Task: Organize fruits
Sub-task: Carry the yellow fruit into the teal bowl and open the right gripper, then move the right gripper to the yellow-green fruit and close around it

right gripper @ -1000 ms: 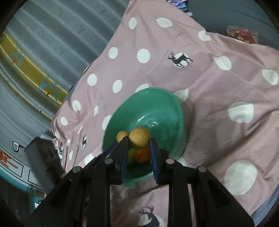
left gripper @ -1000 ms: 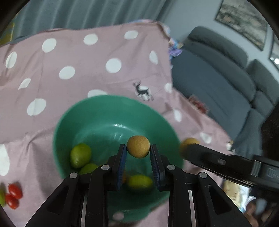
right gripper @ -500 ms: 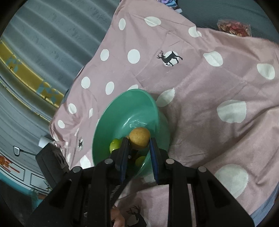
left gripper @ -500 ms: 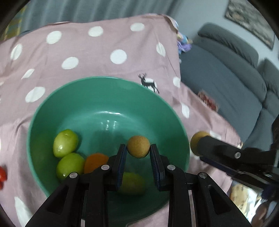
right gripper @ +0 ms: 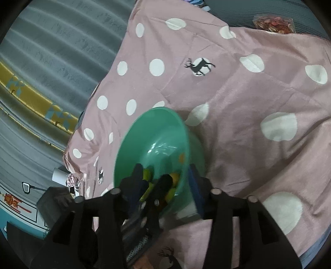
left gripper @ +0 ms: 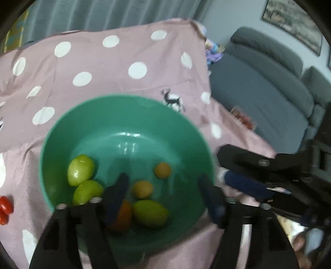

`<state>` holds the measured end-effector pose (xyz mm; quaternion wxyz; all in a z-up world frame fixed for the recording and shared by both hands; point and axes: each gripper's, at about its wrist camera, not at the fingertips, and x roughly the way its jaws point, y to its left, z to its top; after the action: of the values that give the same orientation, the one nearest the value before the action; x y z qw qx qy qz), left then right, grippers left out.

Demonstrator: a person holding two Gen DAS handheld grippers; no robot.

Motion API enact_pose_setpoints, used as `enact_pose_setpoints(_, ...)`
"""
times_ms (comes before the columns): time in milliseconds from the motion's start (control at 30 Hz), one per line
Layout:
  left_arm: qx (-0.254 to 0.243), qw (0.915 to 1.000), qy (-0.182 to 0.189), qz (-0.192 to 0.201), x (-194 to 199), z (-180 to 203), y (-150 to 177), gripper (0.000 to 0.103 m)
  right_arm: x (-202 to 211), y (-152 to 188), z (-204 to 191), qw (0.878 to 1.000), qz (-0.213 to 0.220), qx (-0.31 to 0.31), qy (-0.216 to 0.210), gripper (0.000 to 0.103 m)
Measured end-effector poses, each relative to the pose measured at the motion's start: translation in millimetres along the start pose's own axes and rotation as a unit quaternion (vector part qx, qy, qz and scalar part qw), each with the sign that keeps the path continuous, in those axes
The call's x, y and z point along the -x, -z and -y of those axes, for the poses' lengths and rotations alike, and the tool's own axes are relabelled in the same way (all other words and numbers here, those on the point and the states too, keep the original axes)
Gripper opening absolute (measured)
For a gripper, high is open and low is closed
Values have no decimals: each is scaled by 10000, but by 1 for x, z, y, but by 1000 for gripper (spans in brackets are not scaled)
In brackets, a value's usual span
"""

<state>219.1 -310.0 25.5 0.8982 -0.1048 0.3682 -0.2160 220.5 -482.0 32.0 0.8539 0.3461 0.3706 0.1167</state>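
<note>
A green bowl (left gripper: 128, 115) sits on the pink spotted cloth. In it lie three green fruits (left gripper: 80, 172), an orange fruit (left gripper: 124, 215) and two small tan round fruits (left gripper: 163, 170). My left gripper (left gripper: 163, 188) hangs over the bowl's near side, its jaws opening, nothing between them. At the bowl's right rim is my right gripper (left gripper: 222, 165), also opening and empty. In the right wrist view the bowl (right gripper: 144, 134) lies below my right gripper (right gripper: 164, 175), and a blurred tan fruit (right gripper: 181, 158) is inside it.
Red cherry tomatoes (left gripper: 4, 209) lie on the cloth left of the bowl. A grey sofa (left gripper: 258, 87) stands past the cloth's right edge, with a snack packet (right gripper: 273, 23) on it. Grey curtains (left gripper: 103, 14) hang behind.
Both grippers were shut on small tan round fruits over the bowl. Both have opened, and the two tan fruits now lie in the bowl.
</note>
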Motion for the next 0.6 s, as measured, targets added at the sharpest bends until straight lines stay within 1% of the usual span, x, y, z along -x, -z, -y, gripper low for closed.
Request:
enact_pose_setpoints(67, 246, 9993, 229, 141, 13, -7, -1, 100, -2, 3, -9, 9999, -35, 10, -135, 61)
enact_pose_setpoints(133, 492, 9985, 240, 67, 22, -18, -3, 100, -5, 9, -23, 9993, -88, 29, -370, 68)
enact_pose_setpoints(200, 807, 9963, 288, -86, 29, -35, -4, 100, -8, 15, -36, 9989, -159, 104, -436, 69)
enact_pose_setpoints(267, 891, 9955, 308, -49, 41, -47, -4, 100, -9, 21, -45, 9982, -191, 145, -541, 73)
enact_pose_setpoints(333, 948, 9955, -24, -3, 60, -62, -3, 100, -11, 29, -59, 9970, -256, 234, -686, 75)
enact_pose_setpoints(400, 917, 9942, -565, 4, 76, -79, -2, 100, -12, 36, -70, 9959, -306, 310, -788, 76)
enact_pose_setpoints(467, 834, 9920, -949, 32, 93, -97, 3, 100, -14, 46, -83, 9943, -372, 428, -905, 78)
enact_pose_setpoints(533, 840, 9881, -1286, 49, 112, -118, 10, 100, -19, 53, -93, 9922, -491, 549, -1010, 78)
enact_pose_setpoints(600, 1068, 9810, -1615, 78, 131, -144, 18, 100, -29, 61, -105, 9891, -674, 682, -1119, 78)
